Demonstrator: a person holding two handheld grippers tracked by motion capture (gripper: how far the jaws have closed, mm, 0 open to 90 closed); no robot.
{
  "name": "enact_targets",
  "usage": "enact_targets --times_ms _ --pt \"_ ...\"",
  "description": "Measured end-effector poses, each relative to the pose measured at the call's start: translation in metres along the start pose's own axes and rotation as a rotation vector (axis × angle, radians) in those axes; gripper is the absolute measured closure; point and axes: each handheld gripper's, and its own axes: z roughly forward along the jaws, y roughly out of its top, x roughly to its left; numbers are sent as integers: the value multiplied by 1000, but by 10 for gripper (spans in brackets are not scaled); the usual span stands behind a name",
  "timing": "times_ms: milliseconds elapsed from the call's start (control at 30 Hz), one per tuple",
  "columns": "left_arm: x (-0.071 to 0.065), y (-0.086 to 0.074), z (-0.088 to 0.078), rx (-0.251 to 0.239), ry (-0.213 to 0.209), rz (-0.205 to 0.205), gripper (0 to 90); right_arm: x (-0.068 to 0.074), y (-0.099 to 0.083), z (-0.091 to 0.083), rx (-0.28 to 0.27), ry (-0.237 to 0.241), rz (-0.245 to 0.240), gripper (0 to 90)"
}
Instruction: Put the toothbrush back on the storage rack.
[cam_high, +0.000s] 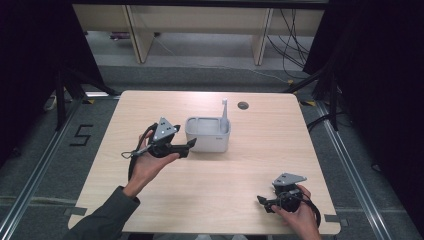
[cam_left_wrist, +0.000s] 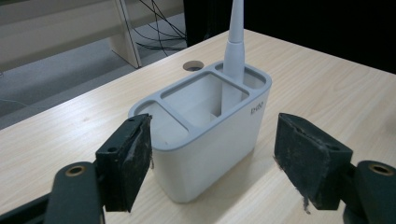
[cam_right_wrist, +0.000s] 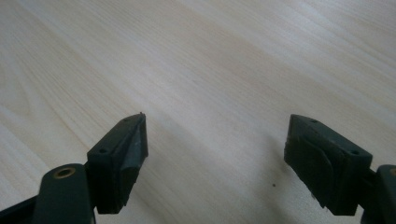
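The left gripper (cam_left_wrist: 212, 158) stands wide open, gripping nothing; the white holder (cam_left_wrist: 205, 126) sits just ahead of its jaws, one end between the tips, a white toothbrush (cam_left_wrist: 233, 51) upright in its far compartment. The right gripper (cam_right_wrist: 215, 158) gapes equally wide, empty, over bare table (cam_right_wrist: 210, 70).

One bench (cam_high: 210, 200) carries the work. On it stands one white holder (cam_high: 208, 136), just ahead of the left tongs (cam_high: 189, 145), and its top is split into three compartments. One white toothbrush (cam_high: 224, 112) stands upright in the compartment farthest from the left tongs. There are two tongs in all, the right tongs (cam_high: 264, 202) well apart from the holder. One round hole (cam_high: 243, 105) sits in the bench beyond the holder.
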Motion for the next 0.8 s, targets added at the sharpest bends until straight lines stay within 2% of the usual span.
enact_targets --times_ms 33,200,300,333,400,600,633,667,733,800 --pt "0 -2 -2 3 4 4 274 3 0 -1 14 4 34 220" --pt "2 -13 -13 17 -5 20 253 1 -1 -1 7 -4 12 221" --pt "4 -20 -19 14 -2 62 244 1 0 -1 11 0 22 221" --pt "4 -22 -20 17 -8 61 243 2 0 -1 13 4 33 221" --pt "4 -24 -22 15 -16 67 239 1 0 0 3 3 11 221" --pt "2 -29 -28 31 -23 74 219 2 0 -1 10 3 22 220" --pt "2 -30 -28 31 -24 73 219 1 0 -1 4 3 0 221" --pt "2 -32 -29 35 -24 77 219 0 0 0 3 3 -2 221" --pt "2 -35 -30 37 -27 75 219 2 0 -1 11 2 29 221" --pt "3 -39 -32 42 -25 72 219 2 0 -1 10 3 26 221"
